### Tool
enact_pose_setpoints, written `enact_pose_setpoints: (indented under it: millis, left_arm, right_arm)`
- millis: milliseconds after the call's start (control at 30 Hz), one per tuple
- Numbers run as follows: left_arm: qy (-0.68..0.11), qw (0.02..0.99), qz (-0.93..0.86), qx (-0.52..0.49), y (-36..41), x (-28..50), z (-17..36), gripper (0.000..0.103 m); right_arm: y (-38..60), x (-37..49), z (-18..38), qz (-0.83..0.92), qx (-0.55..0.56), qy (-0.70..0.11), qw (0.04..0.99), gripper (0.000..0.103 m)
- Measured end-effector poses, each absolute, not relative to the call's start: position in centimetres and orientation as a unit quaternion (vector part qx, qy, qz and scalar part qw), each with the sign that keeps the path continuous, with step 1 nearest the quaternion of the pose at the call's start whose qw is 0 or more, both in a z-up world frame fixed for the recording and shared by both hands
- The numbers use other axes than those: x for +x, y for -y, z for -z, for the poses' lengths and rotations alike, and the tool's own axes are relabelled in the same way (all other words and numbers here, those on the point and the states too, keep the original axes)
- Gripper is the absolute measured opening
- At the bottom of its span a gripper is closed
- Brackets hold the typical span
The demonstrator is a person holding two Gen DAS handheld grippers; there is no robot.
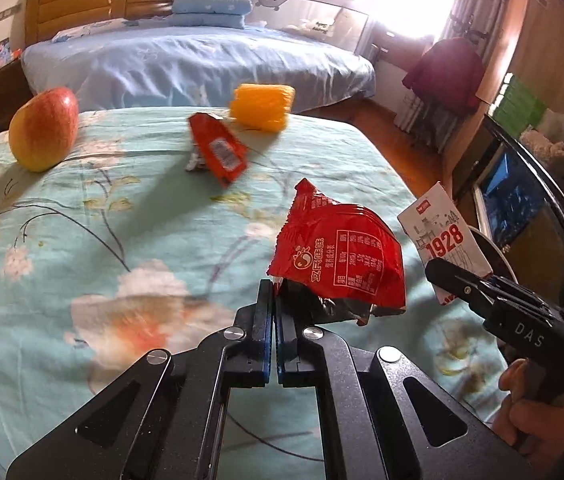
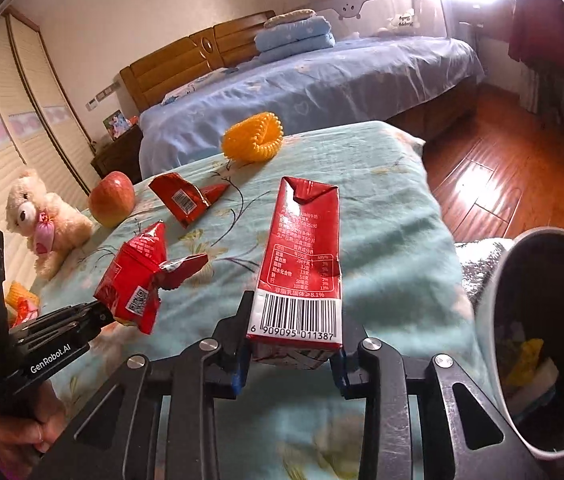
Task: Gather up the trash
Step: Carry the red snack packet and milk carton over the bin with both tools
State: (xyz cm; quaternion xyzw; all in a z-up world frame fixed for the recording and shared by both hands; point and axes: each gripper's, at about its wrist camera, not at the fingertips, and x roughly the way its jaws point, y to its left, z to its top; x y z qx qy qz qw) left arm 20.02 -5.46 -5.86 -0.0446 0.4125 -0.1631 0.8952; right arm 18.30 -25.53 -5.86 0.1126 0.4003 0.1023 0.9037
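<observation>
My left gripper [image 1: 273,292] is shut on the torn edge of a red snack wrapper [image 1: 342,256], which hangs above the floral teal bedcover [image 1: 81,240]. In the right wrist view the same wrapper [image 2: 133,280] sticks out of the left gripper [image 2: 101,312] at the left. My right gripper [image 2: 294,320] is shut on the barcode end of a red milk carton [image 2: 302,240], held upright. A second red wrapper [image 2: 183,200] lies crumpled on the cover further back, and a yellow foam fruit net [image 2: 253,136] sits near the far edge.
A round grey bin [image 2: 494,312] with scraps inside stands close at the right, beside the bed. An apple [image 2: 111,198] and a teddy bear [image 2: 41,216] rest on the cover at the left. Beyond are a blue bed [image 2: 322,88] and wooden floor [image 2: 502,184].
</observation>
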Motion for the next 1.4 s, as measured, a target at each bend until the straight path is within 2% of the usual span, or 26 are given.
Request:
enact_pose_setpoints:
  millis: [533,1400]
  left_arm:
    - [-0.41,0.886,0.215,-0.001,13.6,16.8,5.0,0.001]
    - [-0.417,0.866,0.273,0.04,21.7,15.0,5.2,0.001]
  right_arm:
    - [31.9,13.1,5.1,-0.052,0.133,-0.38,0.914,0.033]
    - [39.5,10.1,6.2,0.013,0.162,-0.37,0.915,0.033]
